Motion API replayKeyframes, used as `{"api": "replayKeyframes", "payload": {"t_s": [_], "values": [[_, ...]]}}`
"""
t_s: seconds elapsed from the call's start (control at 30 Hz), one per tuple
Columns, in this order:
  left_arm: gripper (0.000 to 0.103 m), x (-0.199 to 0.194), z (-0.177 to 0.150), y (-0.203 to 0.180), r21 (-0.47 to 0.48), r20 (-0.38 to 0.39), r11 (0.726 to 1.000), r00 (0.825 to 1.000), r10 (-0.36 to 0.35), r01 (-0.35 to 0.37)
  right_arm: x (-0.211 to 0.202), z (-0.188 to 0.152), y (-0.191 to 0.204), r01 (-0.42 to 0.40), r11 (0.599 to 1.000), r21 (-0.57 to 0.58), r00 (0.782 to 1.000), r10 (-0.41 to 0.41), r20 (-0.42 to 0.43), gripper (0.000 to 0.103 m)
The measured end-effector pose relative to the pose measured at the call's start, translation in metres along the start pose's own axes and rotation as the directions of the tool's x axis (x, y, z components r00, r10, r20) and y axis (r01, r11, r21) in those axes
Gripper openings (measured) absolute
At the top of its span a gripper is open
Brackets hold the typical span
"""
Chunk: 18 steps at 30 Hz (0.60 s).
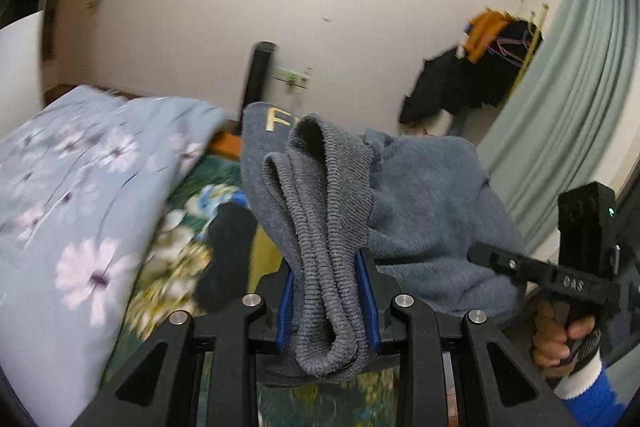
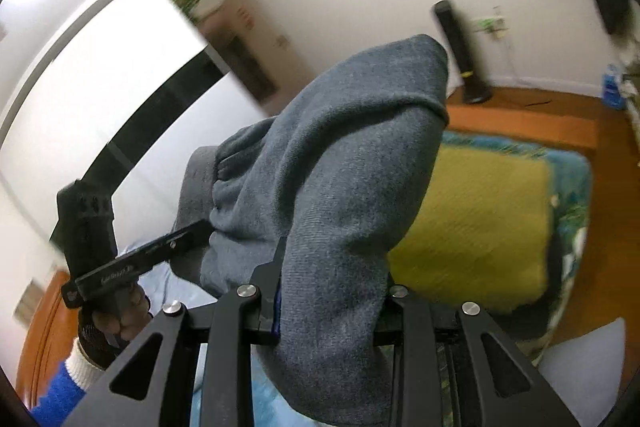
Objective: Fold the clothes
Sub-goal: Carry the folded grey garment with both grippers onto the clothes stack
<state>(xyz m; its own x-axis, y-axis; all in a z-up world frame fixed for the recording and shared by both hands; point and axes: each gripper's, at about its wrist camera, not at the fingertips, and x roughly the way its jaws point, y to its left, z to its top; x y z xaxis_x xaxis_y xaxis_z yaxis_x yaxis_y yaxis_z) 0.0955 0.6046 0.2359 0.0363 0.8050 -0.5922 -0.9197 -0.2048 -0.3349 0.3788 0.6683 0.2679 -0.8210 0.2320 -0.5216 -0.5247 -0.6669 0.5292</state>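
A grey-blue sweater hangs in the air between both grippers, above the bed. My left gripper is shut on the sweater's ribbed hem, which is bunched between the blue pads. Gold letters show on the cloth behind it. My right gripper is shut on a thick fold of the same sweater, which drapes over and hides the fingers. The right gripper also shows in the left wrist view, and the left gripper in the right wrist view, each held by a gloved hand.
Below lies a bed with a yellow blanket on a green-blue floral cover. A blue floral quilt is heaped at the left. A dark sock-like piece lies on the bed. A black tower stands by the wall, clothes hang by a green curtain.
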Motion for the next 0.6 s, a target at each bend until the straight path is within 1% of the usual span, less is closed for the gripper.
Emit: {"api": "replayKeyframes", "payload": {"t_s": [0.13, 0.17, 0.2, 0.23, 0.3, 0.37, 0.43, 0.47, 0.53, 0.6], "values": [[0.03, 0.062, 0.04, -0.01, 0.052, -0.07, 0.999, 0.998, 0.006, -0.002, 0.012, 0.015, -0.043, 0.056, 0.996, 0.062, 0.998, -0.058, 0.035, 0.03], [0.03, 0.079, 0.045, -0.01, 0.067, -0.082, 0.998, 0.997, 0.015, -0.009, 0.017, 0.016, -0.052, 0.062, 0.996, 0.069, 0.997, -0.065, 0.035, 0.03], [0.03, 0.089, 0.045, -0.01, 0.068, -0.089, 0.998, 0.996, 0.019, -0.013, 0.022, 0.017, -0.06, 0.068, 0.995, 0.077, 0.997, -0.071, 0.035, 0.03], [0.031, 0.109, 0.045, -0.004, 0.055, -0.11, 0.998, 0.994, 0.022, -0.016, 0.029, 0.017, -0.07, 0.078, 0.993, 0.088, 0.996, -0.081, 0.028, 0.03], [0.031, 0.135, 0.039, 0.001, 0.037, -0.148, 0.999, 0.988, 0.041, -0.036, 0.046, 0.014, -0.088, 0.094, 0.988, 0.12, 0.995, -0.096, 0.011, 0.03], [0.032, 0.156, 0.026, 0.011, 0.043, -0.181, 0.998, 0.982, 0.061, -0.054, 0.058, 0.008, -0.107, 0.109, 0.98, 0.164, 0.994, -0.107, -0.02, 0.03], [0.033, 0.166, 0.017, 0.02, 0.025, -0.187, 0.998, 0.98, 0.062, -0.058, 0.07, 0.002, -0.123, 0.134, 0.974, 0.185, 0.991, -0.127, -0.05, 0.031], [0.034, 0.171, 0.012, 0.024, 0.016, -0.19, 0.998, 0.98, 0.062, -0.061, 0.075, -0.001, -0.128, 0.139, 0.973, 0.185, 0.99, -0.132, -0.052, 0.031], [0.034, 0.181, 0.004, 0.032, -0.003, -0.196, 0.998, 0.979, 0.063, -0.064, 0.076, 0.001, -0.133, 0.13, 0.974, 0.186, 0.991, -0.125, -0.037, 0.031], [0.034, 0.175, 0.004, 0.035, -0.04, -0.165, 0.998, 0.986, 0.033, -0.04, 0.071, 0.007, -0.129, 0.111, 0.979, 0.173, 0.994, -0.109, -0.026, 0.031]]}}
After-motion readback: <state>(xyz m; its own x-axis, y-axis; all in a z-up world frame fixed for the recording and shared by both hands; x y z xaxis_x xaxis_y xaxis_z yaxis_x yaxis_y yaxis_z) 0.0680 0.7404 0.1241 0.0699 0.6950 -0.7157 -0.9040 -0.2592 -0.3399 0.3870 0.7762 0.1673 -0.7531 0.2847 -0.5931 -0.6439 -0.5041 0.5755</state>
